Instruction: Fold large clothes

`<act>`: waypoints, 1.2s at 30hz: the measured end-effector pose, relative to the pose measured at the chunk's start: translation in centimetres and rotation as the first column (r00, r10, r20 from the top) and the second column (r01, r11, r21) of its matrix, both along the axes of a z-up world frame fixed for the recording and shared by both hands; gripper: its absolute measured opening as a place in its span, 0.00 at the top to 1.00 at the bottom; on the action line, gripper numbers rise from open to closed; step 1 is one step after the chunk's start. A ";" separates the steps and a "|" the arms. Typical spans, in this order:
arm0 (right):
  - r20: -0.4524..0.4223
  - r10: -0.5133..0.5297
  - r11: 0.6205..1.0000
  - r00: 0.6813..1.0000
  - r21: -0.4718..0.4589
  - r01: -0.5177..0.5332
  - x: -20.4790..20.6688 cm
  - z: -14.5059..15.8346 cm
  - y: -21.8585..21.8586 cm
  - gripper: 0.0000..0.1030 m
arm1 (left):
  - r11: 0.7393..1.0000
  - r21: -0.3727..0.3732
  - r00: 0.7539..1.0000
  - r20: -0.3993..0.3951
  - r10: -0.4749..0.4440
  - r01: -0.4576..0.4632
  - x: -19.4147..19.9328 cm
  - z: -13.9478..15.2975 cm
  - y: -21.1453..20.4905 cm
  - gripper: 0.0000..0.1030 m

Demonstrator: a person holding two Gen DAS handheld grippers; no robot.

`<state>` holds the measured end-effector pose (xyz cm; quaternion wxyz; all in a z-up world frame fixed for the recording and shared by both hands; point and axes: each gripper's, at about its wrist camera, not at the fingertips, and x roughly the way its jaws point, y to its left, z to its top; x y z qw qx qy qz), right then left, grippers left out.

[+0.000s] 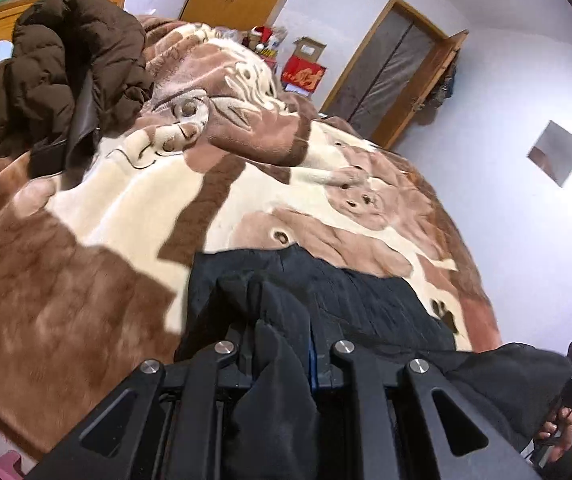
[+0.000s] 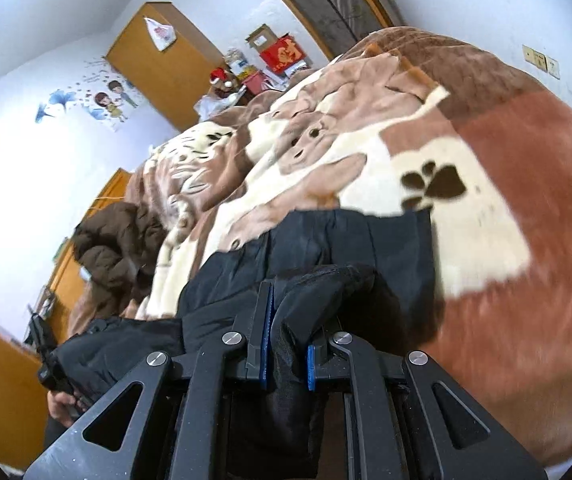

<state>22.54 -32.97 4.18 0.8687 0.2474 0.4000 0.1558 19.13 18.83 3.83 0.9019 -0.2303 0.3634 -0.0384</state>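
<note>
I clenched my left gripper [image 1: 282, 344] and right gripper [image 2: 288, 344] on the black jacket [image 1: 366, 300], raising its edge over the plush blanket [image 1: 106, 220] to fold it.

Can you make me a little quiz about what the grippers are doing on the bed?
1. True or false: the left gripper is clamped on the black garment.
2. Which item lies bunched up at the far side of the blanket?
A. a brown puffy jacket
B. a blue towel
C. a white pillow
3. Fill in: the right gripper is shut on the ____ garment.

Key
1. True: black fabric is pinched between its fingers.
2. A
3. black
</note>
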 end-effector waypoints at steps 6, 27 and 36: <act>-0.143 -0.017 0.997 0.990 -0.083 0.005 9.5 -4.7 0.9 0.85 | 0.999 0.051 0.989 -0.142 0.027 -0.020 9.3 -5.5 -0.7 0.80; -0.009 -0.091 0.990 0.996 0.103 0.091 8.4 -2.2 -3.5 0.44 | 0.994 -0.088 0.996 -0.061 0.066 -0.072 9.8 -3.1 1.2 0.28; 0.042 0.066 0.989 0.997 -0.135 -0.060 6.5 -4.2 2.9 0.44 | 0.999 0.038 1.000 -0.024 -0.005 0.006 7.4 -3.1 -1.2 0.26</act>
